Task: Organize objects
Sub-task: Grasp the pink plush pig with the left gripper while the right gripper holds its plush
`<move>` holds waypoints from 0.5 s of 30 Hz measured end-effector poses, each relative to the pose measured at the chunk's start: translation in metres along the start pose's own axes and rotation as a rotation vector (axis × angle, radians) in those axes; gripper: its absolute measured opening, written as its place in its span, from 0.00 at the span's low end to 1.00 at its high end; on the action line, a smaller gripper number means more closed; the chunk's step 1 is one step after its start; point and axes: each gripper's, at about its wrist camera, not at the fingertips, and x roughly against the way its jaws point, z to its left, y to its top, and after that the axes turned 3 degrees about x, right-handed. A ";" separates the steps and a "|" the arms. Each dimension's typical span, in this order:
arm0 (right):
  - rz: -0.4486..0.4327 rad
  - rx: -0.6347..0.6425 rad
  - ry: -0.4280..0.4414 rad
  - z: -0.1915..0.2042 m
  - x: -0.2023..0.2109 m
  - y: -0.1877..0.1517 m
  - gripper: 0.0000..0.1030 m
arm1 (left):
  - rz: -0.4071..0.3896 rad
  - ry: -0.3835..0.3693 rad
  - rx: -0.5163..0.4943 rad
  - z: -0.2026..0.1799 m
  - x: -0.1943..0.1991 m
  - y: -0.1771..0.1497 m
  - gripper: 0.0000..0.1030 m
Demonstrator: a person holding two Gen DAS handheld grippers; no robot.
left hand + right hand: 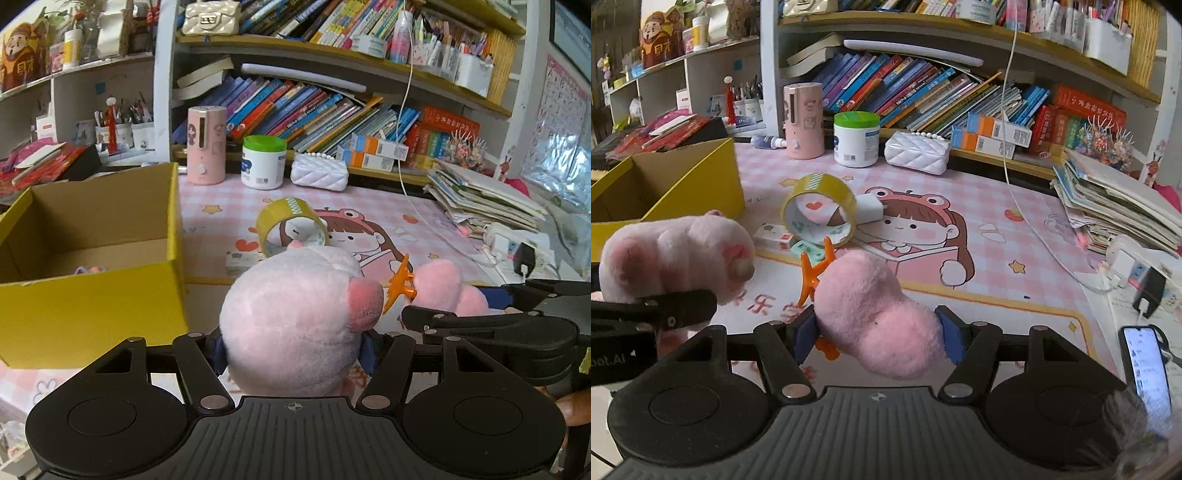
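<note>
**deskmonkey:** Closest in, both grippers have fluffy stuff clamped. The left gripper (293, 347) has its jaws clenched on a pale pink plush (291, 317), the blue pads pressed into its sides, and it's held up off the worktop. The right gripper (877, 334) is grasping a second, darker pink plush (875, 314) the same way.

**tapehoarder:** Yep, and they're side by side, the pale one just left of the darker one. An orange hair clip (814, 275) sits between them on the pink cartoon mat (997, 229).

**deskmonkey:** Just past that, a yellow tape roll (820, 210) standing on edge, a white charger (870, 208) touching its far side, and a couple of small erasers (786, 238) by it.

**tapehoarder:** The yellow cardboard box (88, 317) is at the left, open, with something small in the bottom, can't tell what.

**deskmonkey:** Farther back: a pink dispenser (205, 144), a green-lidded tub (263, 162), a white quilted pouch (319, 171), then the bookshelf (332, 107).
</note>
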 end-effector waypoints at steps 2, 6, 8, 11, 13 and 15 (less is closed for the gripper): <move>-0.001 0.008 -0.011 0.013 0.008 -0.003 0.62 | -0.003 -0.014 -0.002 0.010 0.012 -0.006 0.62; -0.012 0.014 -0.036 0.038 0.026 -0.009 0.62 | -0.010 -0.034 -0.003 0.028 0.035 -0.014 0.62; -0.018 0.017 -0.042 0.053 0.036 -0.012 0.62 | -0.019 -0.037 -0.005 0.036 0.046 -0.018 0.62; -0.025 0.023 -0.043 0.072 0.048 -0.016 0.62 | -0.022 -0.037 0.005 0.052 0.062 -0.025 0.62; -0.023 0.031 -0.041 0.087 0.055 -0.020 0.62 | -0.019 -0.030 0.011 0.063 0.071 -0.030 0.62; -0.024 0.035 -0.034 0.101 0.060 -0.024 0.62 | -0.019 -0.023 0.014 0.071 0.079 -0.034 0.62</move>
